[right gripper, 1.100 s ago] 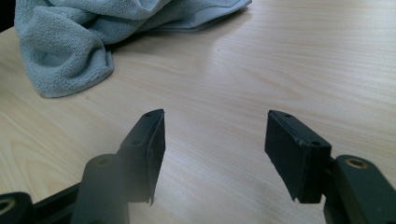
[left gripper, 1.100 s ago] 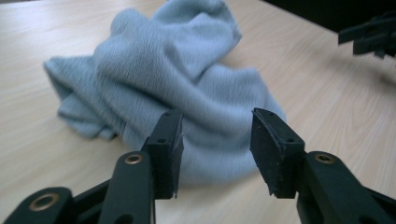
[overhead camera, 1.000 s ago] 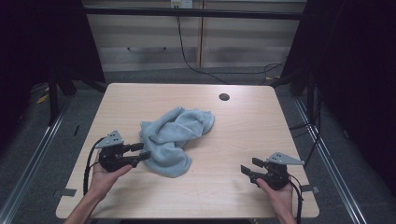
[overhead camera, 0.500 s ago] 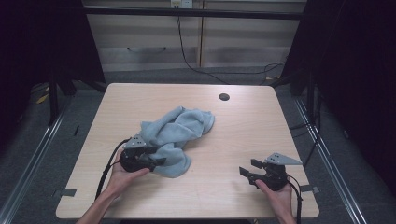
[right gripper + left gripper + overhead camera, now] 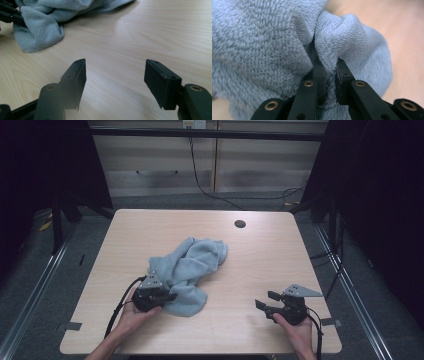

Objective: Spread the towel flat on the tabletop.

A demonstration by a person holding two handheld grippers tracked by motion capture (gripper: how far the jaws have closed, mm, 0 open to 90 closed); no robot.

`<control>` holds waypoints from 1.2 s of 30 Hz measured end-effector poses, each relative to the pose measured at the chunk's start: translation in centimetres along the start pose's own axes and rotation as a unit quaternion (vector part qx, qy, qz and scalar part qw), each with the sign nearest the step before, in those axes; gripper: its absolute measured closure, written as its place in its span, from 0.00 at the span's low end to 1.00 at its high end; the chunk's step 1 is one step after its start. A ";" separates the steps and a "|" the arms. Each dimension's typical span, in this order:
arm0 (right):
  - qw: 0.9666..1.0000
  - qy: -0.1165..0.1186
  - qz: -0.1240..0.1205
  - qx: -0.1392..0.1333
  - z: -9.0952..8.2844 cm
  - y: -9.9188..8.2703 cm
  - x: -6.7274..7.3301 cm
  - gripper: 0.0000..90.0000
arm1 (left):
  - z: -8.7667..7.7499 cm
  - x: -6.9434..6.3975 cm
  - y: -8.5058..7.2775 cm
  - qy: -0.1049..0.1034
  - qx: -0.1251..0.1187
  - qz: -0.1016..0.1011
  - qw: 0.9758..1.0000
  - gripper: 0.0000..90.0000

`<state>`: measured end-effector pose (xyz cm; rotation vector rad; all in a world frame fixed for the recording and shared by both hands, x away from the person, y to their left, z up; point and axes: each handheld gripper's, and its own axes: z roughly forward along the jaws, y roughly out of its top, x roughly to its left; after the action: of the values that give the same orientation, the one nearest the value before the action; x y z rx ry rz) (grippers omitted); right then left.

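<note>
Left tool (image 5: pixel 329 72) is seen clamped on a fold of the grey-blue towel (image 5: pixel 187 270): in the left gripper view a ridge of terry cloth is pinched between the two black jaws, which have just been closing and are now separated by nothing more than the thickness of the fabric. In the high view this tool (image 5: pixel 169 296) is held low at the near left edge of the towel, gripped by the left hand (image 5: pixel 131 312), with its cable trailed back toward the near edge of the counter (image 5: pixel 270 255).

The towel is found crumpled near the middle of the counter, slightly left of centre, bunched into loose folds with one lobe stretched toward the far right and another laid toward the near side. It is rested on the pale wood surface.

Right tool (image 5: pixel 262 301) is held by the right hand (image 5: pixel 295 327) near the near right corner of the counter, well apart from the towel. Its jaws are spread wide in the right gripper view (image 5: pixel 115 82), and nothing is held between them; bare wood is seen in the gap. The towel (image 5: pixel 42 22) is seen at the upper left of that view.

A small dark round hole (image 5: pixel 240 224) is set in the counter toward the far side.
</note>
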<state>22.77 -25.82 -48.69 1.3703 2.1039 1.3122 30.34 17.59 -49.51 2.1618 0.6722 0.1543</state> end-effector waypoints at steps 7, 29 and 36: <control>1.000 0.008 -0.007 -0.001 0.1 0.4 0.8 0.38 | -1.5 -2.2 -1.2 -0.051 0.012 0.018 0.998 0.91; 0.979 0.170 -0.110 0.000 10.6 7.7 8.0 0.33 | -6.0 -0.4 -2.6 -0.041 -0.044 -0.015 0.998 0.91; 0.975 0.164 -0.144 0.039 11.6 6.6 8.9 0.32 | -6.4 0.5 -2.1 -0.036 -0.072 -0.037 0.996 0.91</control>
<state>29.77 -11.44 -47.67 0.8715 2.4794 1.4205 27.81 23.32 -47.09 1.9921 0.6776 0.0837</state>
